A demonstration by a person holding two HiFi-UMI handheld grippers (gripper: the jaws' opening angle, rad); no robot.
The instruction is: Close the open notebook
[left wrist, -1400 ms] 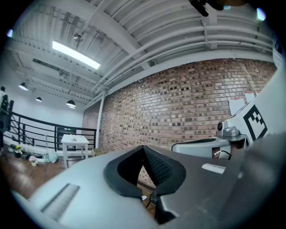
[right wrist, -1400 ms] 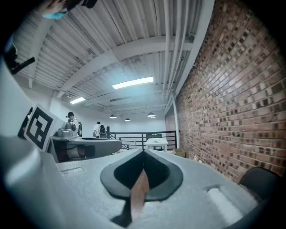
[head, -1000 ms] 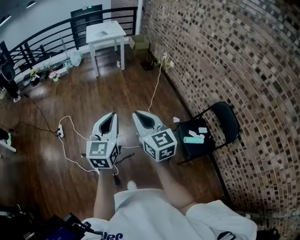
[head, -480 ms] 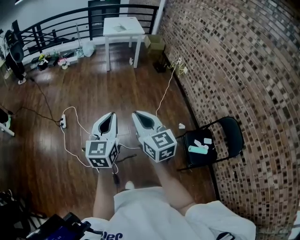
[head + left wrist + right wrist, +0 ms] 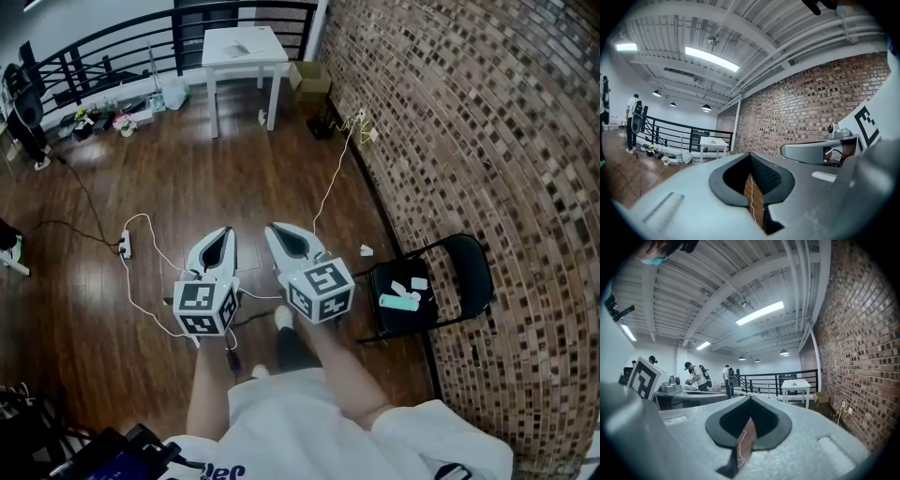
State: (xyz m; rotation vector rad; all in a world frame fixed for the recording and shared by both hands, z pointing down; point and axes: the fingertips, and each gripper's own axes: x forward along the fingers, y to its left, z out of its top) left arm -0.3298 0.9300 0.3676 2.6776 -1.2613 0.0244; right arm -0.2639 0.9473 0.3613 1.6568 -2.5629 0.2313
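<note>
Gleaming dark wood floor [image 5: 262, 178], brick wall [image 5: 469, 112], white table [image 5: 246, 45]

Black folding chair [image 5: 472, 267] stands beside brick wall [image 5: 478, 112].

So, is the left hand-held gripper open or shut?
Shut: the grey left hand-held gripper shows its tips meeting in its own view, nothing between them.

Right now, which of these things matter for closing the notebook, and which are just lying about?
Job: left gripper, right gripper, both shut; white table bearing a flat pale thing, perhaps the notebook.
Lying about: chair, box, cable.
</note>
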